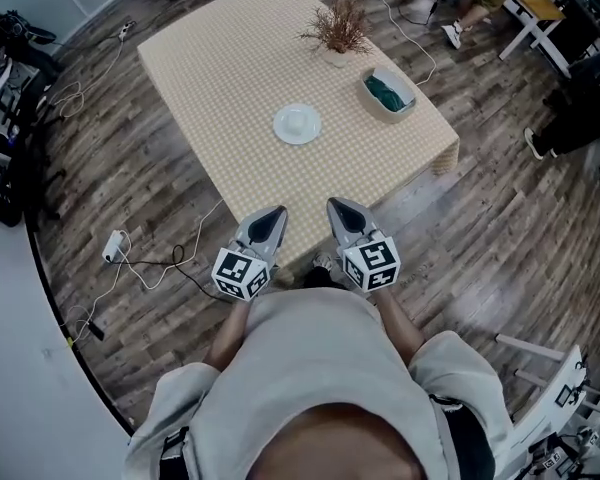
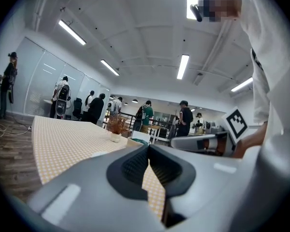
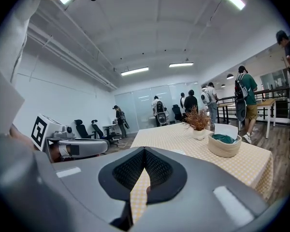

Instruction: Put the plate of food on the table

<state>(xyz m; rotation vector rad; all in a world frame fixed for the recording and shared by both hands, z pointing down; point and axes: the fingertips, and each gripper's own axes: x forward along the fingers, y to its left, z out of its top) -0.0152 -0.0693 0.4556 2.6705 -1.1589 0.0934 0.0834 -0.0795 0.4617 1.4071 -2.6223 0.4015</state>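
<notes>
The white plate [image 1: 297,124] lies on the table [image 1: 205,63], in the upper middle of the frame. The left gripper [image 1: 272,215] and the right gripper [image 1: 341,209] are side by side at the table's near edge, below the plate. The 2 have their jaws closed, with nothing between them.

No words, brand names, numbers or signs can be read anywhere in these views. The only printed marks are black-and-white square code patterns on the left cube [image 1: 242,273] of the left gripper [image 1: 272,214] and the right cube [image 1: 372,263] of the right gripper [image 1: 341,207]. These patterns carry no letters or digits.
</notes>
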